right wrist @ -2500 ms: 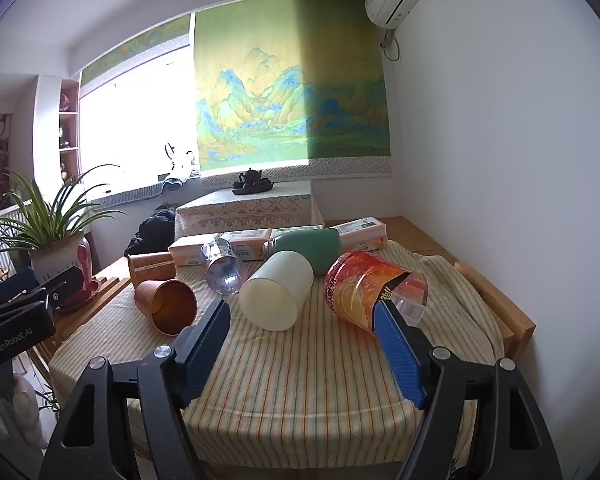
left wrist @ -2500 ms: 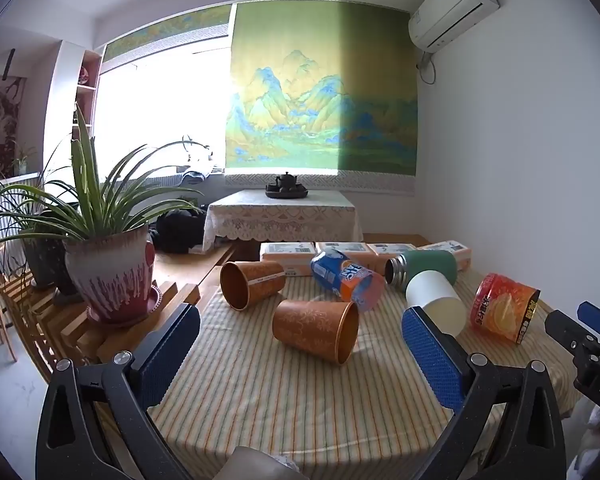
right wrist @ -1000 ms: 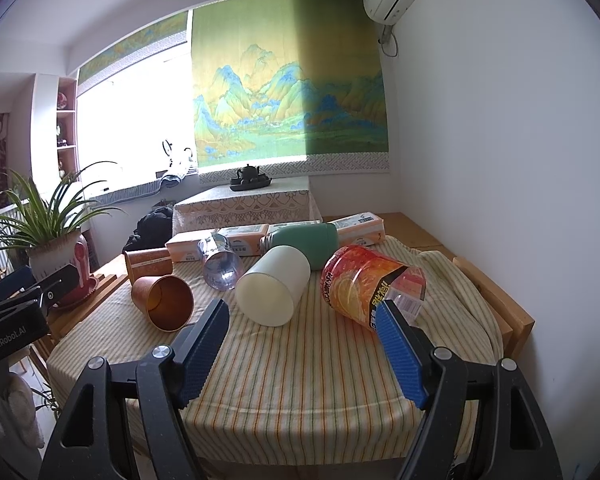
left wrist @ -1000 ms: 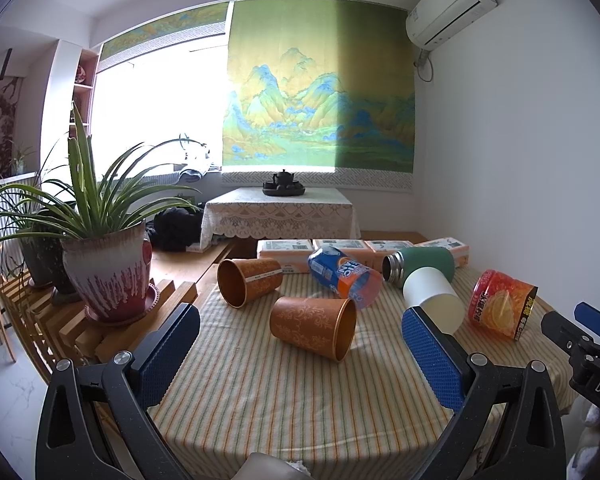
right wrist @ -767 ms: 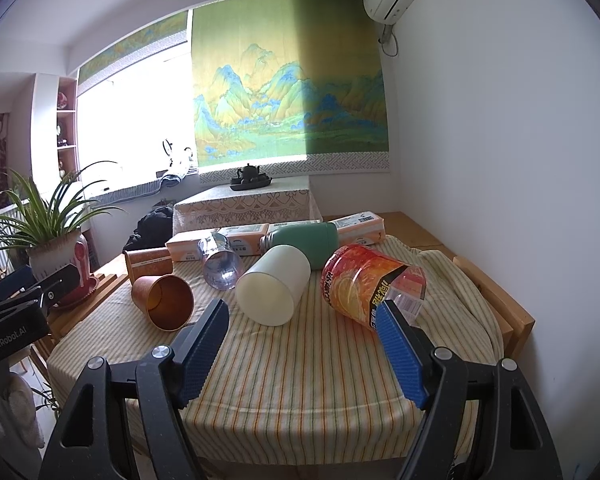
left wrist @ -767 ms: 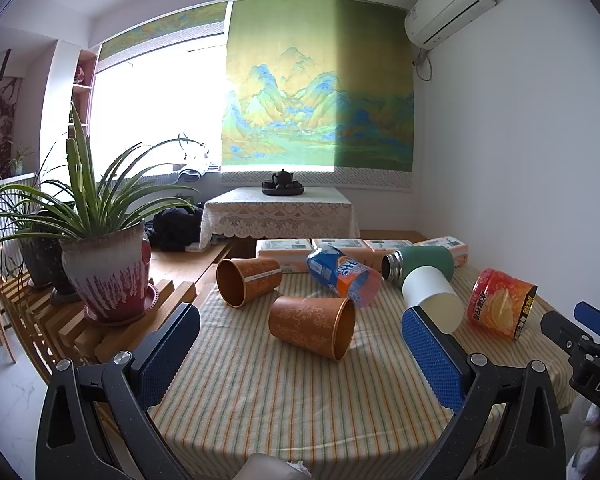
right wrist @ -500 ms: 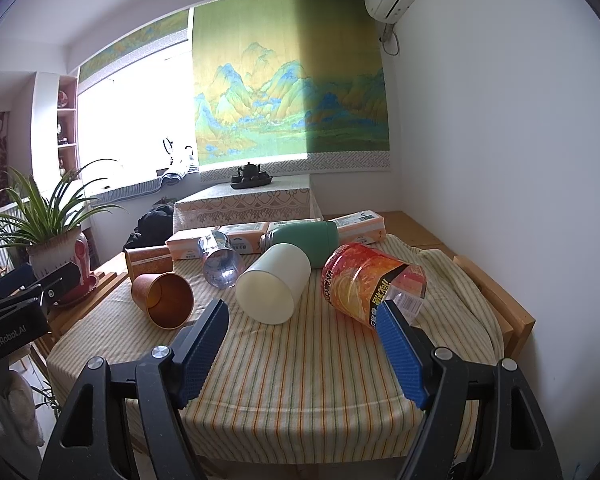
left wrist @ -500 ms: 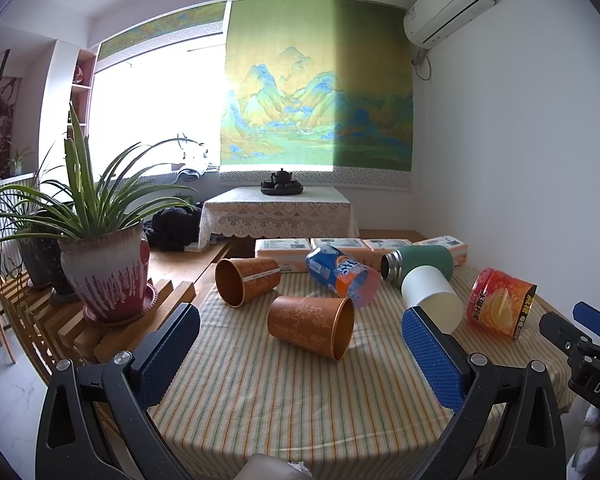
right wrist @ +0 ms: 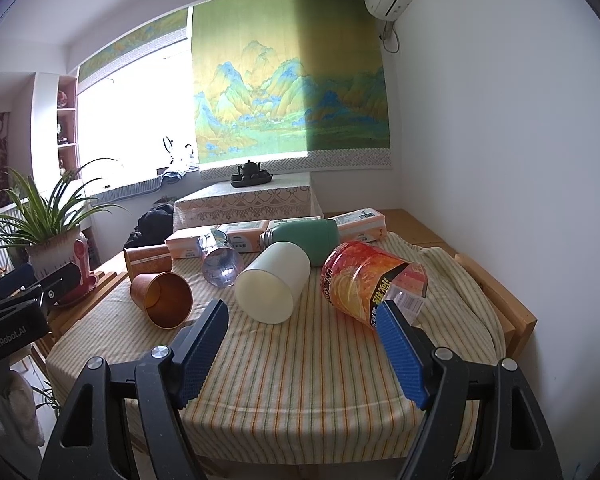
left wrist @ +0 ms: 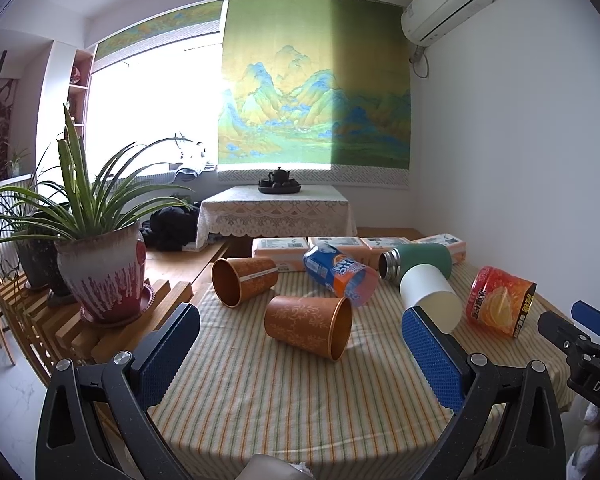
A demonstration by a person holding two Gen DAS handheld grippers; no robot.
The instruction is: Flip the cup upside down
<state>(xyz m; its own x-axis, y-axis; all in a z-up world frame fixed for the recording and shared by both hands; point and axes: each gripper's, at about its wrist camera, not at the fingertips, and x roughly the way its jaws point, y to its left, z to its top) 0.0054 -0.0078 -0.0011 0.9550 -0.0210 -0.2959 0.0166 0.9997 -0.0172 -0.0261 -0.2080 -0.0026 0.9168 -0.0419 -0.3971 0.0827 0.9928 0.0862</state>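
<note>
While both jaws stand wide apart and empty, the left hand-held gripper [left wrist: 300,354] and right hand-held gripper [right wrist: 302,344] hover over the bare near half of the striped desk [left wrist: 260,412]. The orange cup [left wrist: 308,327] lies on its side mid-desk, mouth toward the right, near a white cup [right wrist: 272,282] and an orange tub [right wrist: 370,280]. "GenRobot.AI" marks the left gripper's body in the right view.

Blown-out window [left wrist: 148,120] daylight, sharp, fisheye-warped edges
</note>
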